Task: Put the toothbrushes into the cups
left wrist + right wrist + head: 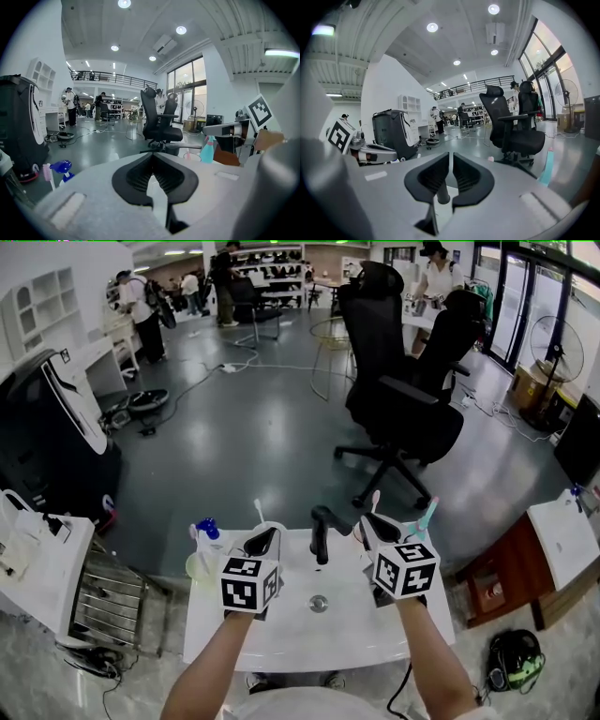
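Both grippers hang over a white washbasin (pixel 281 634), either side of its black tap (pixel 320 532). My left gripper (pixel 270 534) (pixel 152 158) is shut on a white toothbrush (pixel 259 512), which stands up from its tips; the pale handle (pixel 158 199) shows behind the pads. My right gripper (pixel 368 522) (pixel 450 158) is shut on a pink-headed toothbrush (pixel 375 501), whose dark handle end (pixel 442 195) shows between the jaws. A teal toothbrush (pixel 427 516) (pixel 207 149) (pixel 545 169) stands at the right corner. A greenish cup (pixel 198 566) at the left corner holds a pink brush (pixel 47 172).
A blue object (pixel 208 528) (pixel 62 167) sits by the left cup. A black office chair (pixel 398 399) stands just beyond the basin. A dark machine (pixel 52 442) is at the left, a metal rack (pixel 112 601) beside the basin, and people stand far back.
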The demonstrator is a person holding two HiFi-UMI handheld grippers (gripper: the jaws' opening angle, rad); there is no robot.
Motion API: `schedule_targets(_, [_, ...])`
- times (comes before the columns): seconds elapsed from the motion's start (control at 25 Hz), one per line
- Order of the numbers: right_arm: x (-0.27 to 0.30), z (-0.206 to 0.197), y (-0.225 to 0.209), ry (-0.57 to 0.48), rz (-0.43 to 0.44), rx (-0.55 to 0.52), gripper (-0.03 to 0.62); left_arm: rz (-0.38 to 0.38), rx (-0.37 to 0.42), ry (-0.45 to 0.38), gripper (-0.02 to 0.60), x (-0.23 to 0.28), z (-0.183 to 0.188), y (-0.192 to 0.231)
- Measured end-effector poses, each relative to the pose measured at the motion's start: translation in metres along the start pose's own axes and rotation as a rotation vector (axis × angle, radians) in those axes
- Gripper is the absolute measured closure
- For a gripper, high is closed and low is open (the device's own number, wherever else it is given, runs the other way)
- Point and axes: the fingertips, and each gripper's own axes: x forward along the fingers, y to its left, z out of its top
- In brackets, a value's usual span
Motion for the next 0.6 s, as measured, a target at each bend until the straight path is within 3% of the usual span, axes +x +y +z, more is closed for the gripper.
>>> schedule_targets(0.6, [-0.018,0.001,0.024,-0.013,-0.005,-0.013,0.592,-0.001,-0.001,-0.015,0.578,-0.013,0.002,0.006])
